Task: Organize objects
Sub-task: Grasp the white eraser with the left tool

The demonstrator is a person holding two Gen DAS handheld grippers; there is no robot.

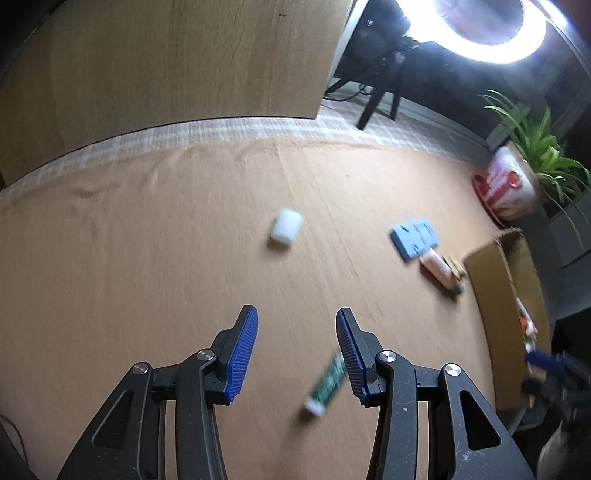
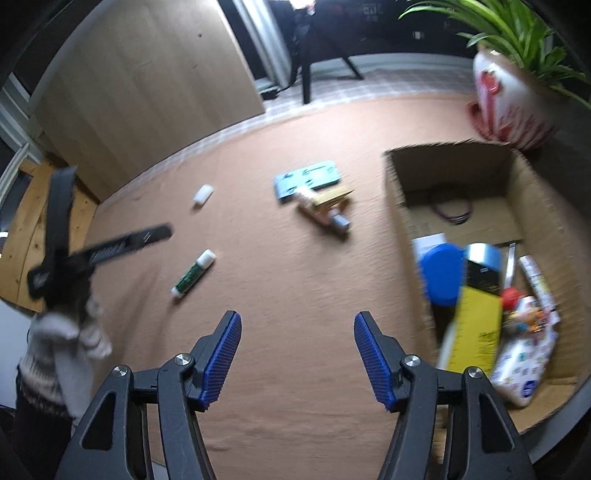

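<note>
Right now both grippers hang over a tan cloth-covered table with nothing between their blue pads. From the left wrist view, the left gripper has its jaws parted and empty; a green glue stick with a white cap lies on the cloth just below the right-hand pad, at about five o'clock from the gap, not touched by either pad. At roughly twelve o'clock sits a small white cylinder, lying well apart from the gripper, and at about two o'clock a light blue flat card lies with a pinkish tube touching its lower edge. From the right wrist view, the right gripper also stands released and empty, above bare cloth. At three o'clock an open cardboard box holds a blue round lid, a yellow and black packet standing tilted, and several blurred packets. Further off, at one o'clock, a potted green plant in a red and white bag stands beyond the box. At nine o'clock a person's pale knitted sleeve shows.
</note>
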